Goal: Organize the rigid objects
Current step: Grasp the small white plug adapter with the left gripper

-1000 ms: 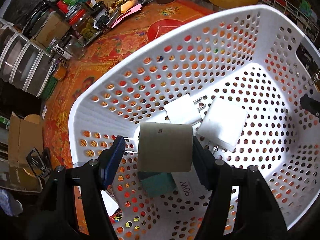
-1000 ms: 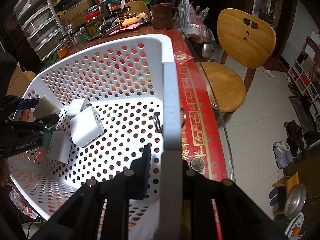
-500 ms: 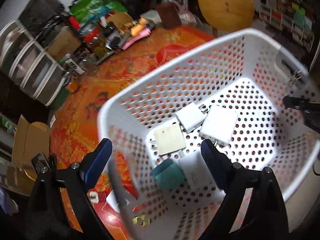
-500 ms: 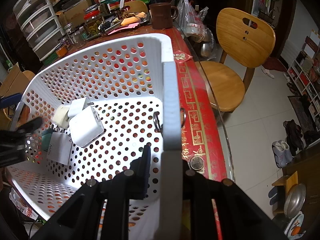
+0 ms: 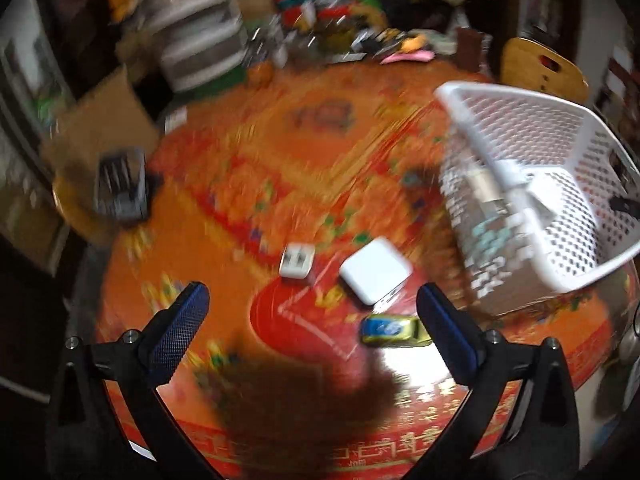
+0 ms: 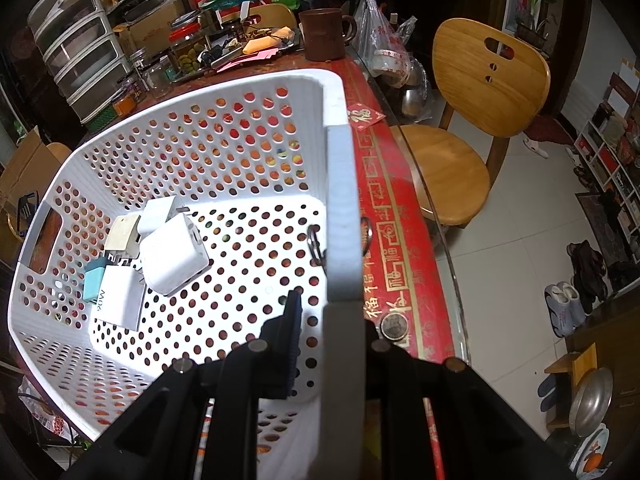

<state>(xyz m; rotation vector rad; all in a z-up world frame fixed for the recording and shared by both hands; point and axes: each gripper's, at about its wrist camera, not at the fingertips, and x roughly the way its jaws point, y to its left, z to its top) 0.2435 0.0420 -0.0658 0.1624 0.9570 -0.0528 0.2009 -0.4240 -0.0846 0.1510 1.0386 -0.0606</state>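
My right gripper (image 6: 332, 332) is shut on the near wall of the white perforated basket (image 6: 340, 208). Inside lie several chargers: a big white cube (image 6: 174, 258), a beige one (image 6: 124, 236), a small white one (image 6: 158, 212), a teal one (image 6: 94, 284) and a flat white one (image 6: 120, 300). The left wrist view is blurred. My left gripper (image 5: 314, 320) hangs over the red tablecloth, jaws opening wide with nothing between them. Ahead of it lie a small white charger (image 5: 297, 261), a larger white square charger (image 5: 375, 276) and a yellow-and-blue toy car (image 5: 394, 330). The basket (image 5: 540, 184) stands to its right.
Clutter lines the table's far side: a brown mug (image 6: 322, 34), jars (image 6: 186, 54), plastic drawers (image 6: 76, 60) and a cardboard box (image 5: 108, 120). A coin (image 6: 394, 326) lies near the table's right edge. A wooden chair (image 6: 480, 92) stands beyond that edge.
My left gripper let go of the beige charger in the basket, opened wide and swung left out of the basket over the tablecloth. The right gripper kept still on the basket wall.
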